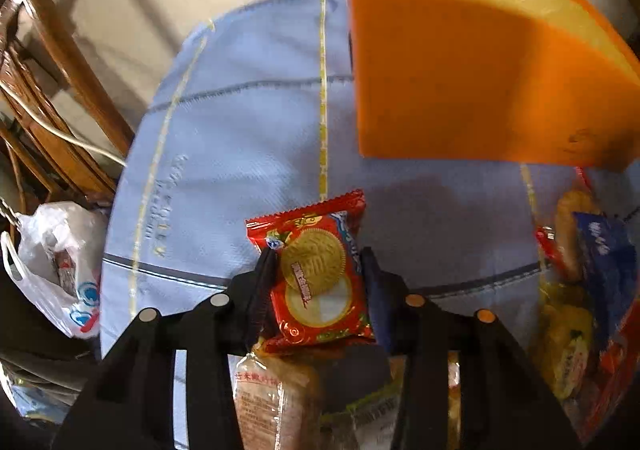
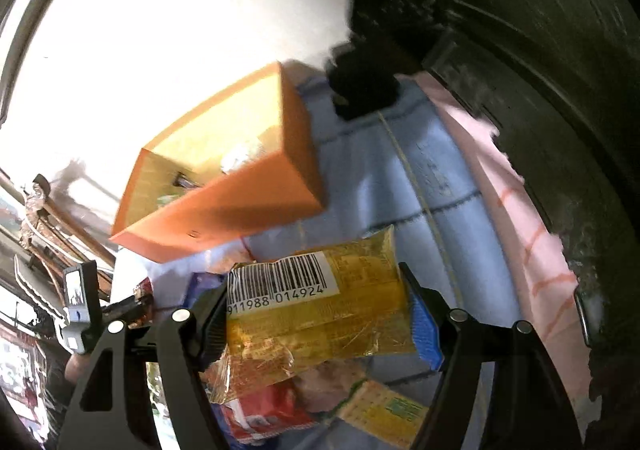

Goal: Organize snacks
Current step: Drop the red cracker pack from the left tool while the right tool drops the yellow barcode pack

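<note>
The left tongs (image 1: 320,262) pinch the red biscuit pack (image 1: 320,274) by its sides near the box (image 1: 460,81), the right tongs (image 2: 312,290) clamp a yellow packet (image 2: 320,314); both look light, crinkly, crushable.

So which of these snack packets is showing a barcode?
The yellow packet between the right gripper's fingers shows a white barcode label. The red biscuit packet in the left gripper shows biscuit pictures instead.
</note>
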